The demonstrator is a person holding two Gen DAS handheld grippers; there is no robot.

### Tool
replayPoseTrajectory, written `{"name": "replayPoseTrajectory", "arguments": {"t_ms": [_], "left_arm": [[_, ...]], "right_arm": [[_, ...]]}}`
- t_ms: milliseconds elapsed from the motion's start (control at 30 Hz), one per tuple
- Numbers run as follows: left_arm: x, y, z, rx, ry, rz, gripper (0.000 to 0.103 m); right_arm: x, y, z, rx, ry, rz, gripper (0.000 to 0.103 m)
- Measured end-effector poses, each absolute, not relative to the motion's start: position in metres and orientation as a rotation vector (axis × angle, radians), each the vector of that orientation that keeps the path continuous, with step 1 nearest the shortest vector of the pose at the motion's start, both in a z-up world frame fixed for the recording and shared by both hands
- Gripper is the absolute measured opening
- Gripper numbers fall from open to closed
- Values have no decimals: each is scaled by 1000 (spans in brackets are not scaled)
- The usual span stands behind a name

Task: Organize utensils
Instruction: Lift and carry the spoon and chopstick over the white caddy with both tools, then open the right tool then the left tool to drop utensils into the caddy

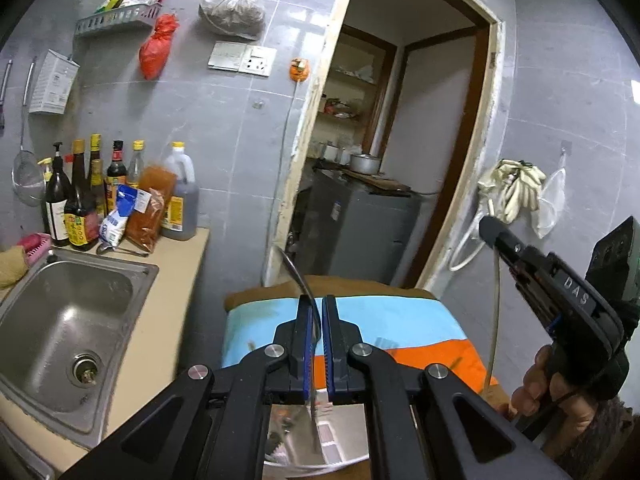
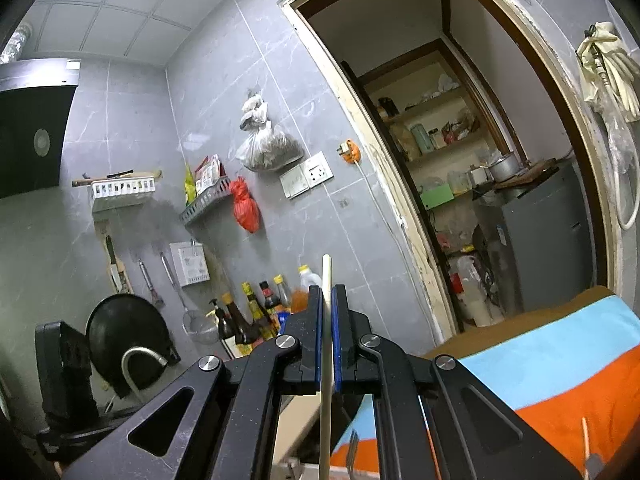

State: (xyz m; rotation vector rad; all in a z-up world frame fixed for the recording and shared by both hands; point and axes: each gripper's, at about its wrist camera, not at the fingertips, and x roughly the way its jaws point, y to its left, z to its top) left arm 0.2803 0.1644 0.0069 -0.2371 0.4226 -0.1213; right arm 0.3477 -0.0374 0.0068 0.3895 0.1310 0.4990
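Observation:
My left gripper (image 1: 317,300) is shut on a metal spoon (image 1: 297,276), whose bowl sticks up past the fingertips and whose handle runs down between the pads. My right gripper (image 2: 327,290) is shut on a pale chopstick (image 2: 326,344) that stands nearly upright through the jaws. In the left wrist view the right gripper (image 1: 490,229) is at the right edge, in a hand, with the chopstick (image 1: 494,320) hanging below it. Both are held above a table under a blue and orange cloth (image 1: 384,316). A fork (image 2: 352,452) and another chopstick (image 2: 585,438) lie on the cloth (image 2: 560,364).
A steel sink (image 1: 72,308) is set in the counter on the left, with sauce bottles (image 1: 80,204) and a loose spoon (image 1: 120,249) behind it. A shiny metal vessel (image 1: 288,436) sits just below my left gripper. An open doorway (image 1: 400,140) is straight ahead. A wok (image 2: 124,340) leans at the left.

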Motion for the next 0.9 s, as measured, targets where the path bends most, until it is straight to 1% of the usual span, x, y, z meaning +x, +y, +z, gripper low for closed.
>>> {"name": "replayPoseTrajectory", "arguments": {"t_ms": [333,600,733,900], "left_arm": [[284,172,-18,-249,461,-132,5],[281,178,-26,-275,491,-116,5],[280,177,-27,-278,502,-112,5],[277,176,-26,-278,514,-110,5]], "right_arm": [[370,-29,-12,406,158,493,4],[377,-28,-23,421,160,487,4],[373,-29,-23,419,98,433,4],[368,-25,-29,326,57,333,4]]}}
